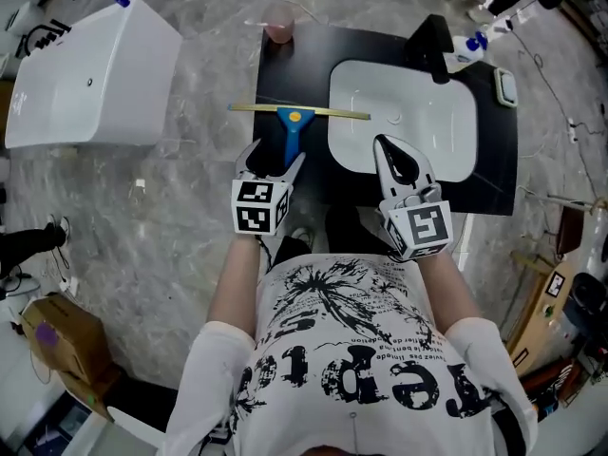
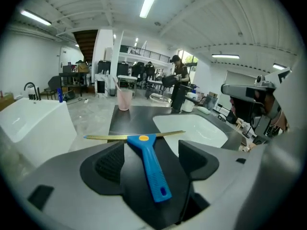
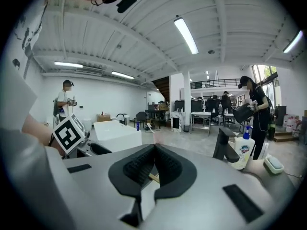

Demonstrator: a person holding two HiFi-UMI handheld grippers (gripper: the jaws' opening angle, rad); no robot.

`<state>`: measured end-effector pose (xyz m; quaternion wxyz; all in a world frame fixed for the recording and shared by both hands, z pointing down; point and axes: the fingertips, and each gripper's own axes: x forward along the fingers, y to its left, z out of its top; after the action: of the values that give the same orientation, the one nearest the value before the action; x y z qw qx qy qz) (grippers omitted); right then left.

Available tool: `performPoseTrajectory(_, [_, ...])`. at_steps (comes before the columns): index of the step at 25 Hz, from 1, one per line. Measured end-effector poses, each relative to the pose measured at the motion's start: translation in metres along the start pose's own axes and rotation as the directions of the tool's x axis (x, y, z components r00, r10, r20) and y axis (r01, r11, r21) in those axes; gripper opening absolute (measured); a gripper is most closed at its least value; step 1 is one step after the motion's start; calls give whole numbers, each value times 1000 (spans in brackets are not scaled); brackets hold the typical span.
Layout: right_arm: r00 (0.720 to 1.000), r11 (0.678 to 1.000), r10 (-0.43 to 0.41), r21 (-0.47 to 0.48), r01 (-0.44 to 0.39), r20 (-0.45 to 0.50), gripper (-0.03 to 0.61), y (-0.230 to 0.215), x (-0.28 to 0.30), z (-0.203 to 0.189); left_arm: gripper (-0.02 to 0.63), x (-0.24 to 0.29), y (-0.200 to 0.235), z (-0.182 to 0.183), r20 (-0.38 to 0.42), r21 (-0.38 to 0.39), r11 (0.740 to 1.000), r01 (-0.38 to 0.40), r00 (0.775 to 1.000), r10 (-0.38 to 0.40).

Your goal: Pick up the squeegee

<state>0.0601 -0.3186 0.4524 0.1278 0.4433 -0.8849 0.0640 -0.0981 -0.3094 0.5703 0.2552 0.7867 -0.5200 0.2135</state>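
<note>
The squeegee [image 1: 293,129] lies flat on the black countertop [image 1: 294,65], left of the white sink [image 1: 446,112]. Its blue handle [image 2: 149,164] points toward me and its thin yellow blade [image 2: 134,136] runs crosswise at the far end. My left gripper [image 1: 275,156] is open, its two jaws standing on either side of the handle's near end [image 2: 152,152] without touching it. My right gripper [image 1: 385,146] is shut and holds nothing; it hovers over the sink's near edge. In the right gripper view its jaws [image 3: 154,148] meet at the tips.
A pink cup [image 1: 278,28] stands at the counter's far left corner. Behind the sink are a black faucet [image 1: 432,46], a soap bottle [image 1: 472,44] and a small dish [image 1: 505,85]. A white tub [image 1: 90,74] sits on the floor to the left.
</note>
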Motion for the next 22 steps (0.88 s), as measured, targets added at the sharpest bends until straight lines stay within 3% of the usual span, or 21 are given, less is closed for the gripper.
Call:
performPoseTrajectory(7, [996,998,52,41,-49,-66,14,-48,49,-34,341,72,15,-24,-159,-32,996,-85,984,79])
performPoseTrajectory(14, [993,996,69,59,-63,-91,14,-72,74,-49,334,104,25,-38,-223,-60,984,-165,964,148])
performPoseTrajectory(17, [992,995,79,68,-73,-100,14,-73,77,-51,278,107,28,-44,-222,-48,975,-216,954,201])
performPoseTrajectory(20, [991,995,81,63,-75,-103,14,-74,77,-50,259,107,31,-42,-237,-47,974,-220,950,203])
performPoseTrajectory(22, [992,996,74,60,-68,-105,14,-74,75,-50,213,108,30,-41,-254,-34,976,-214,947,199])
